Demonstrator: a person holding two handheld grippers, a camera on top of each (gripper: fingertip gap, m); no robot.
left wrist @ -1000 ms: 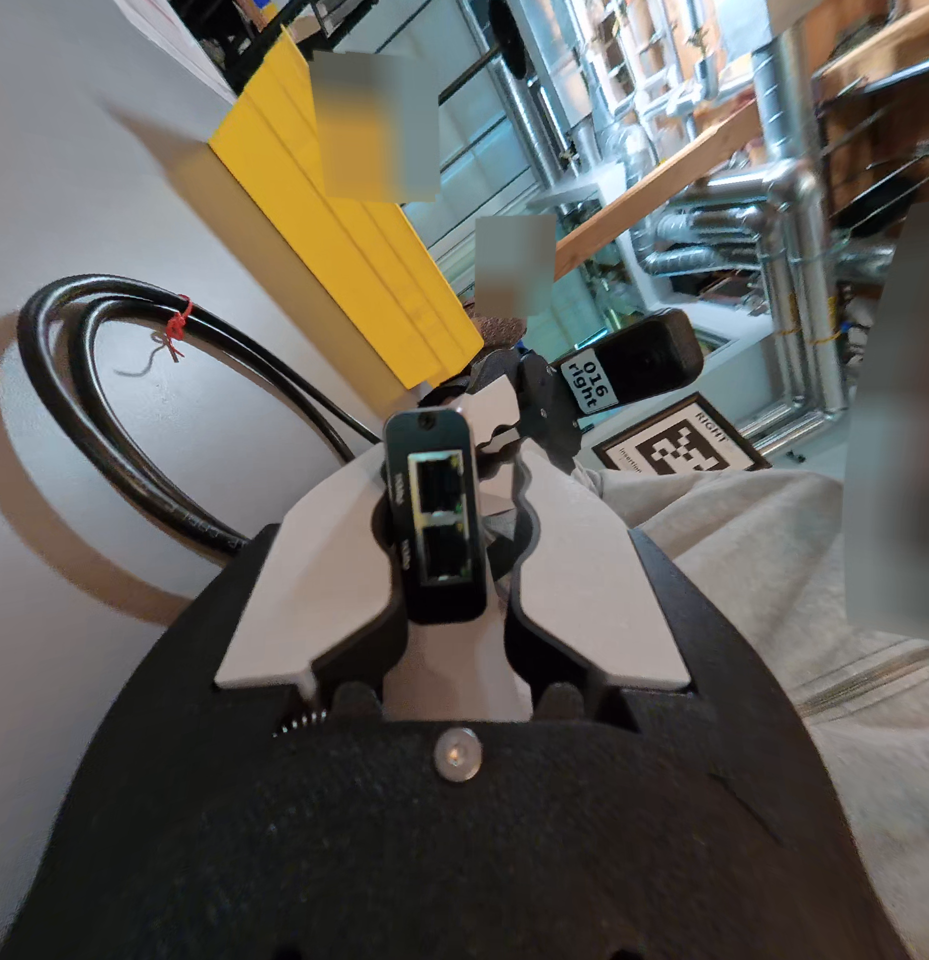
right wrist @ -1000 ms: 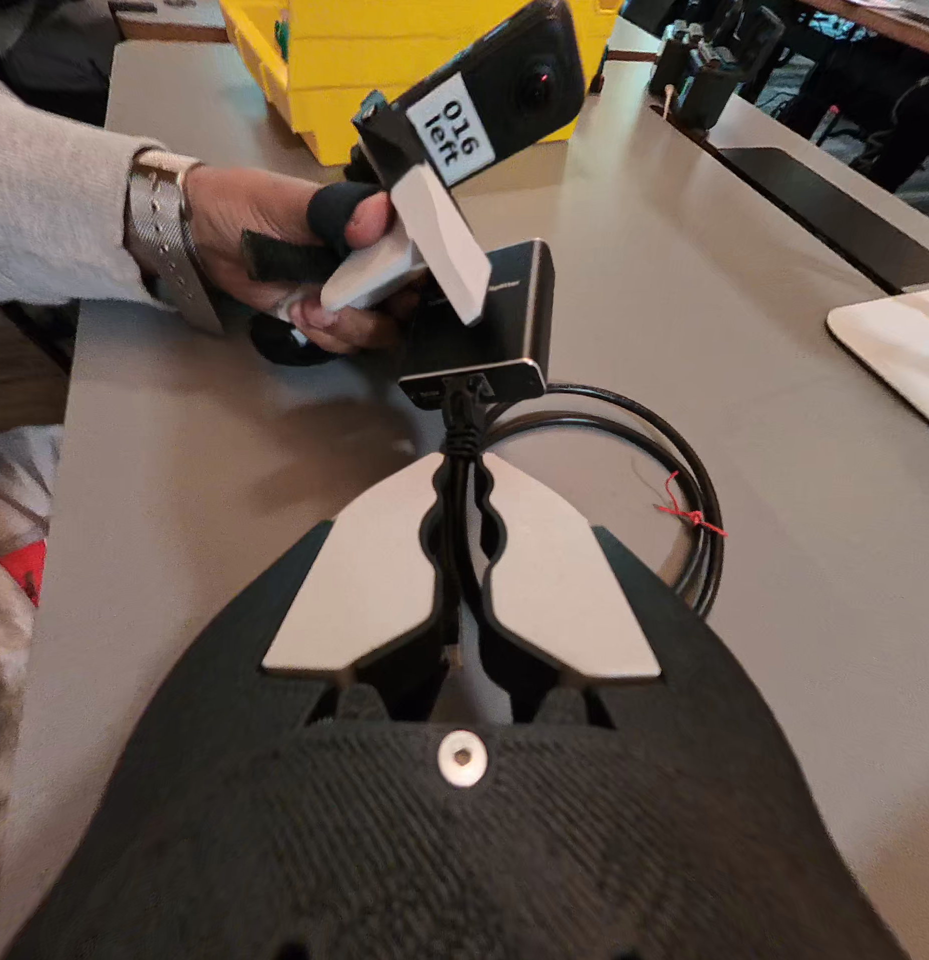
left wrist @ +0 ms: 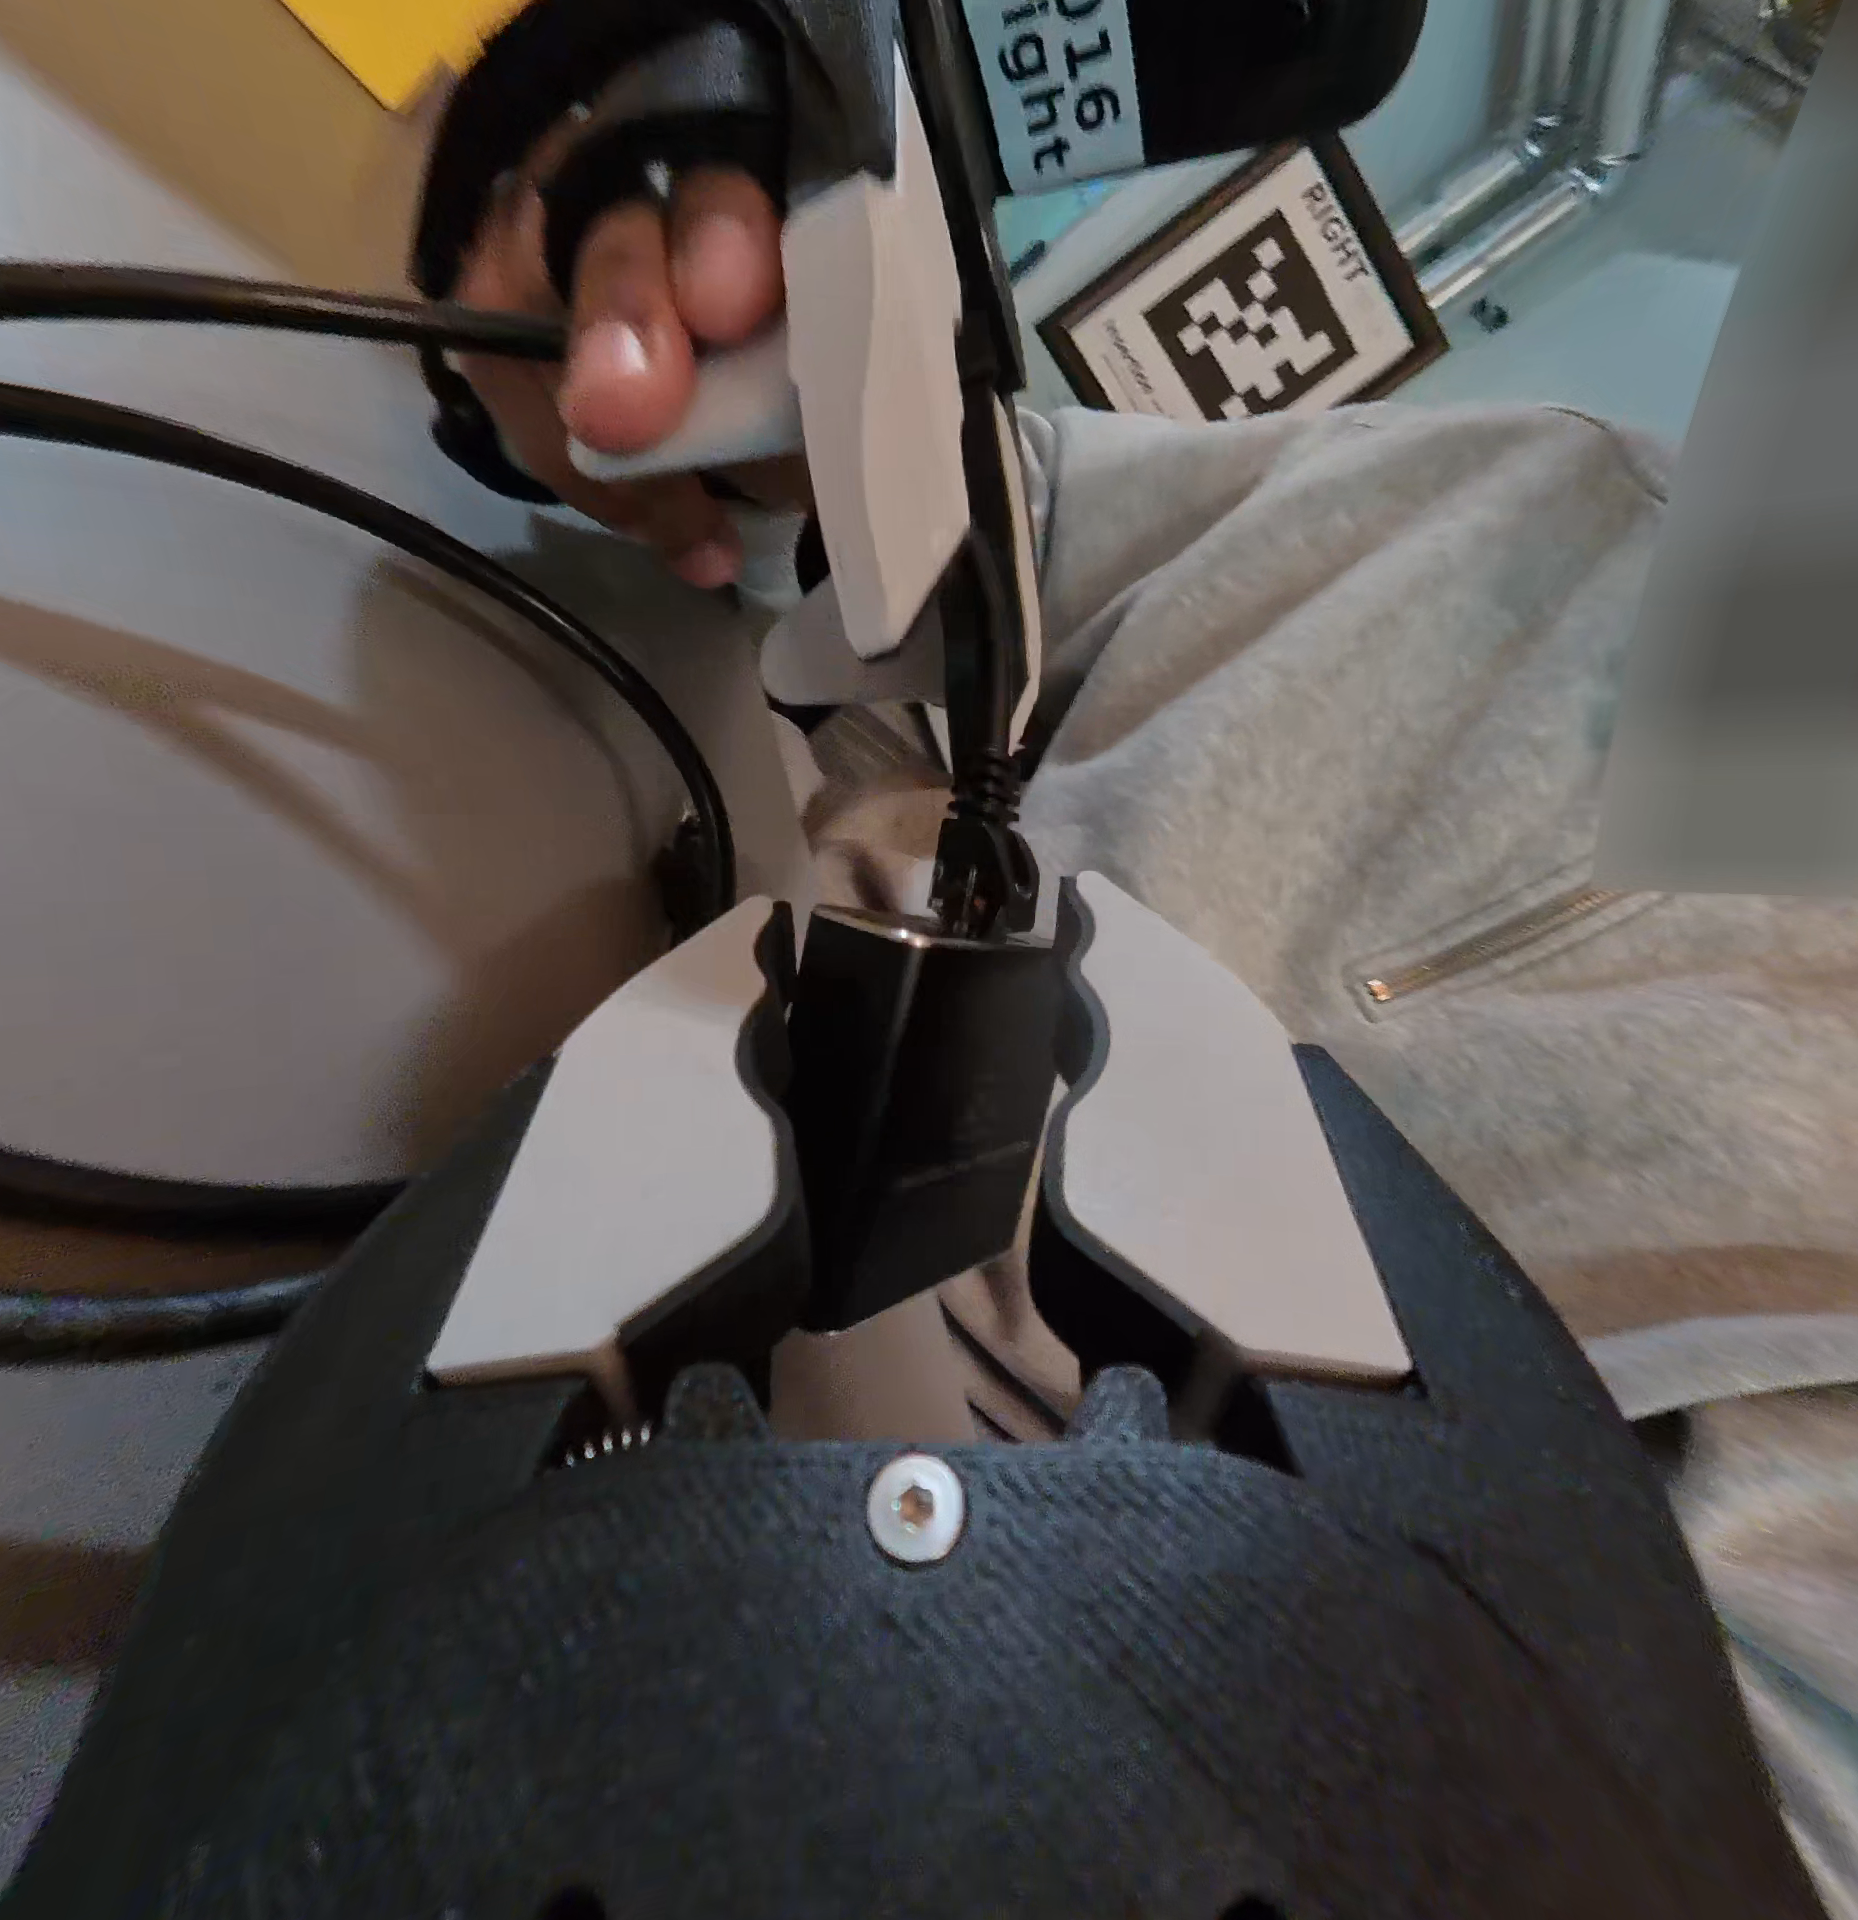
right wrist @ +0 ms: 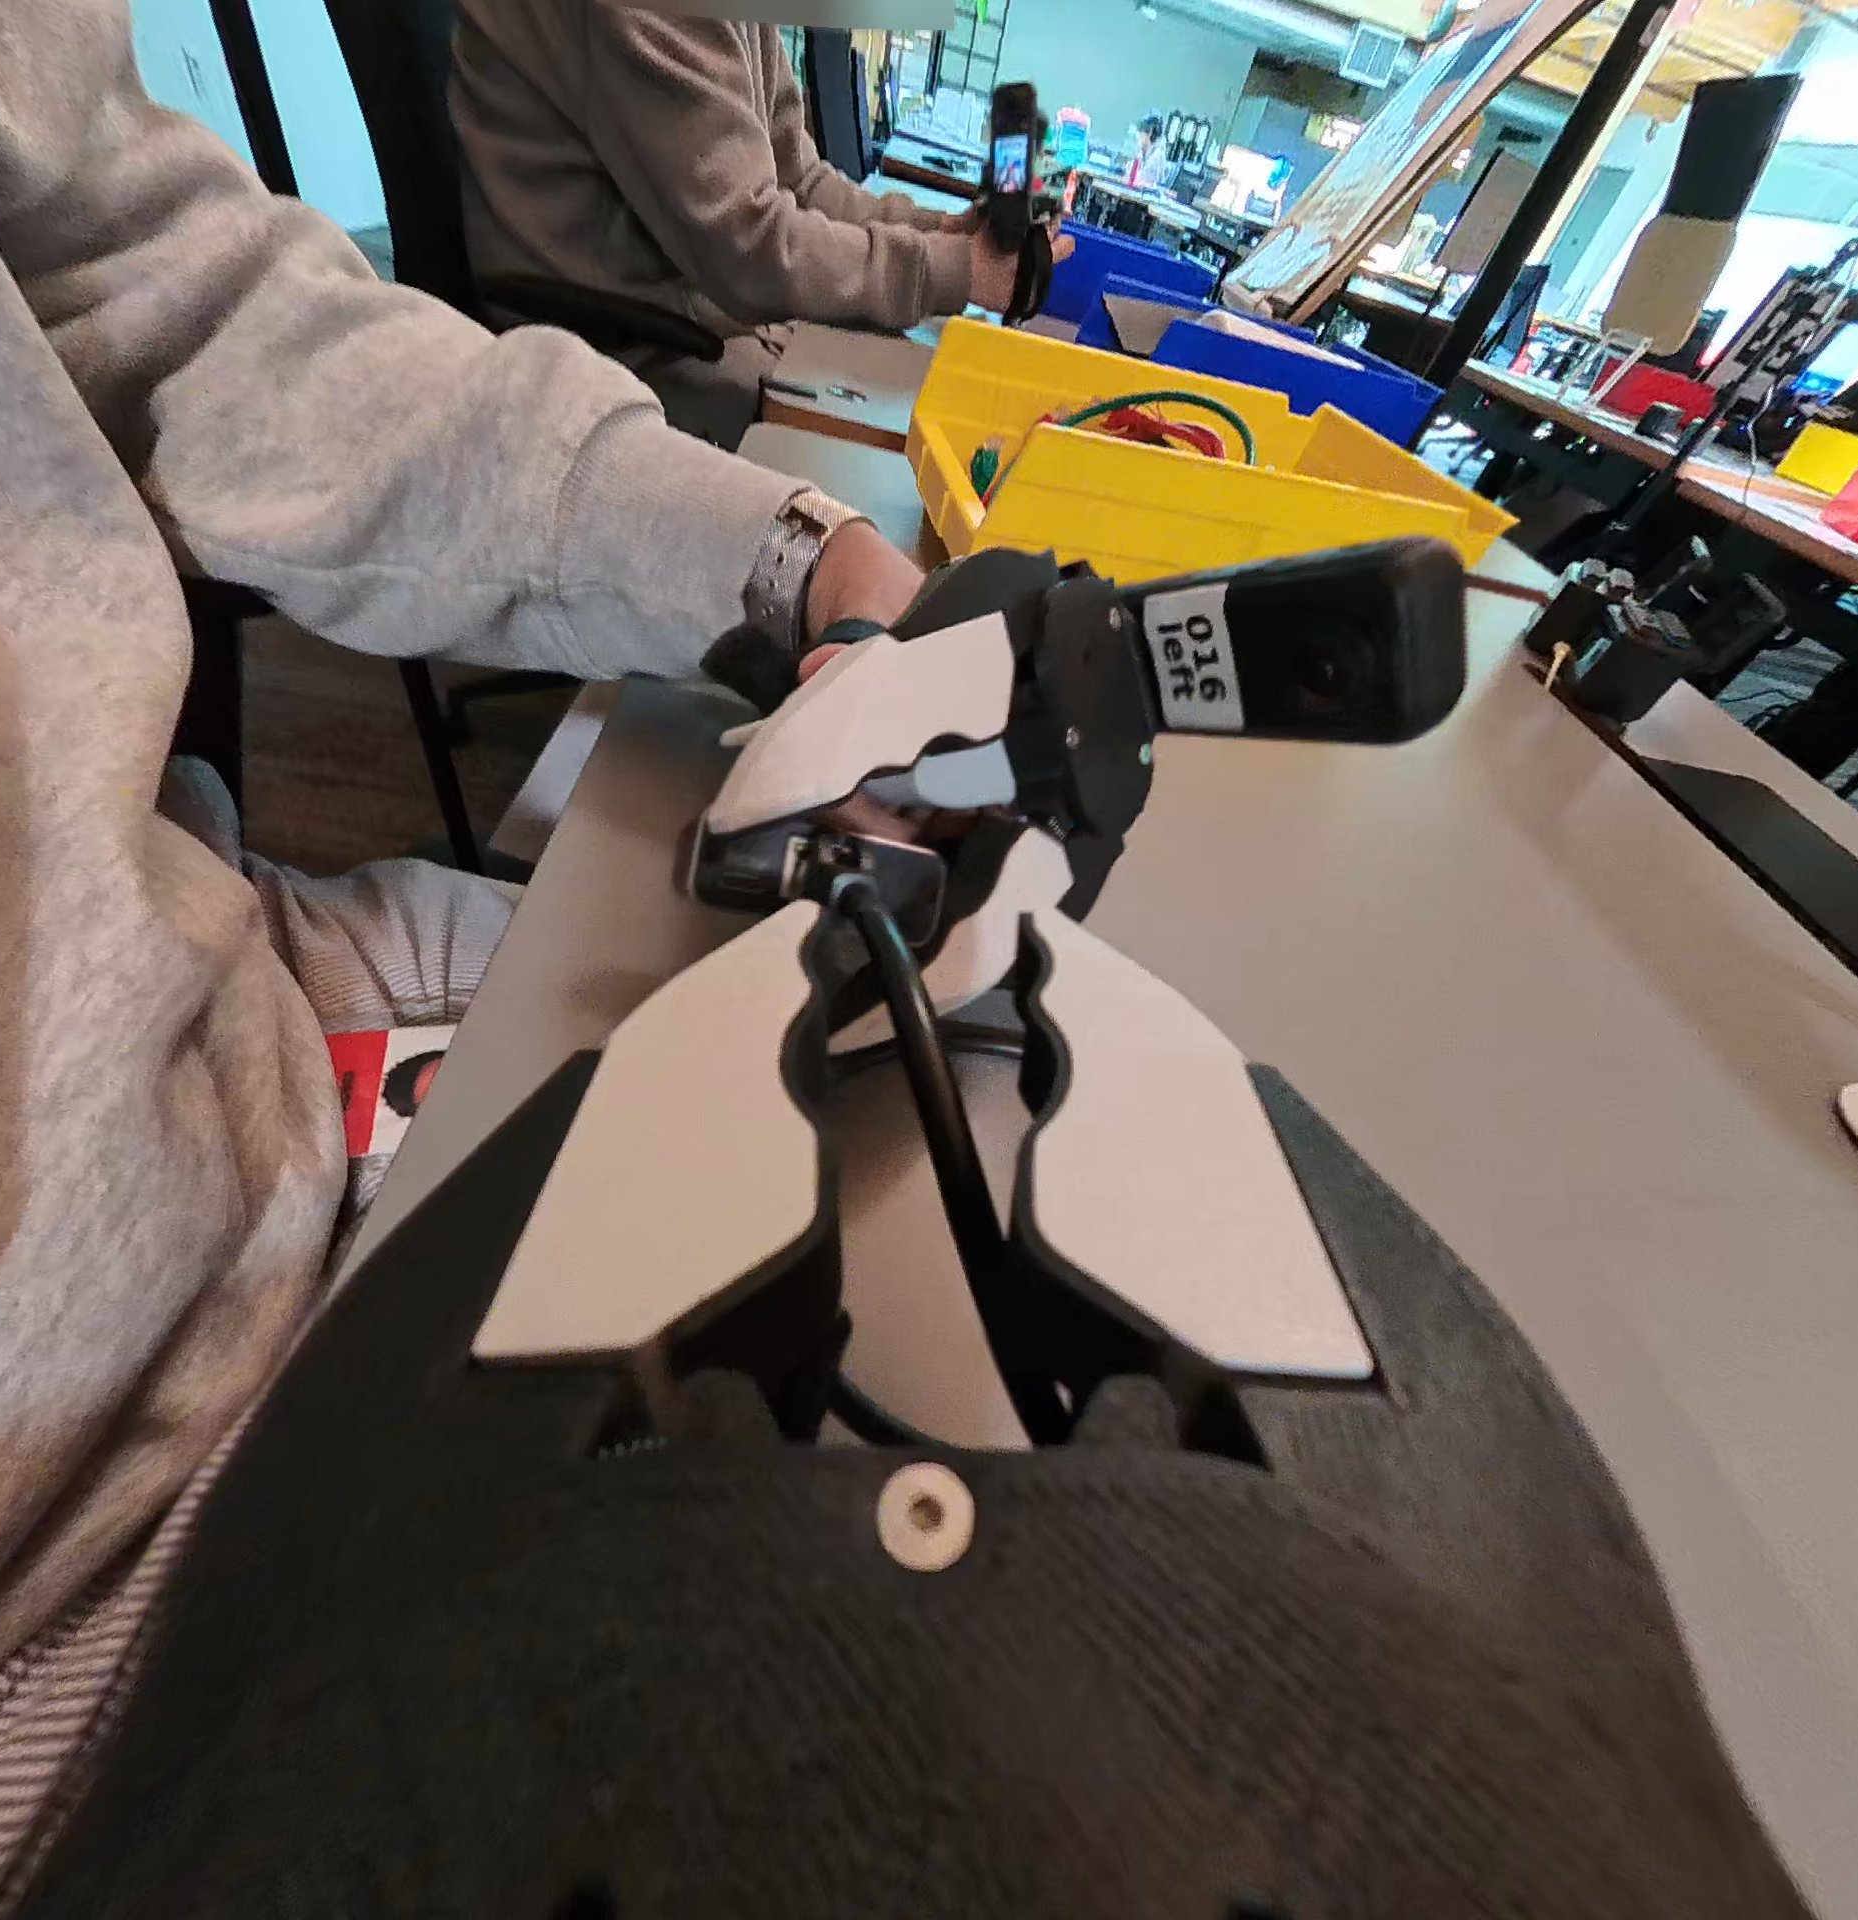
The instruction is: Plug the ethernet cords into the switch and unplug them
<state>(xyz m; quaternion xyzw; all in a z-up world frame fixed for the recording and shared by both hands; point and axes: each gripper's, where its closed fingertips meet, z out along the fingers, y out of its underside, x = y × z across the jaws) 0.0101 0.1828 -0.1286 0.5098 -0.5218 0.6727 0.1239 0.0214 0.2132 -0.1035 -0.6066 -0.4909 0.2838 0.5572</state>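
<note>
- The switch, a small black box with a shiny metal end, sits clamped between the pale fingers of the left gripper, lifted above the counter.
- The plug of the black ethernet cord is seated in the port on the far end of the switch.
- The right gripper has its fingers part-way open; the cord runs loosely through the gap, touching neither finger clearly.
- In the left view the right gripper reaches in from the far side, tips close to the plug, with a hand in a black strap on its handle.
- The cord's glossy slack loops over the smooth grey counter to the left.
- A yellow plastic bin stands farther back.
</note>
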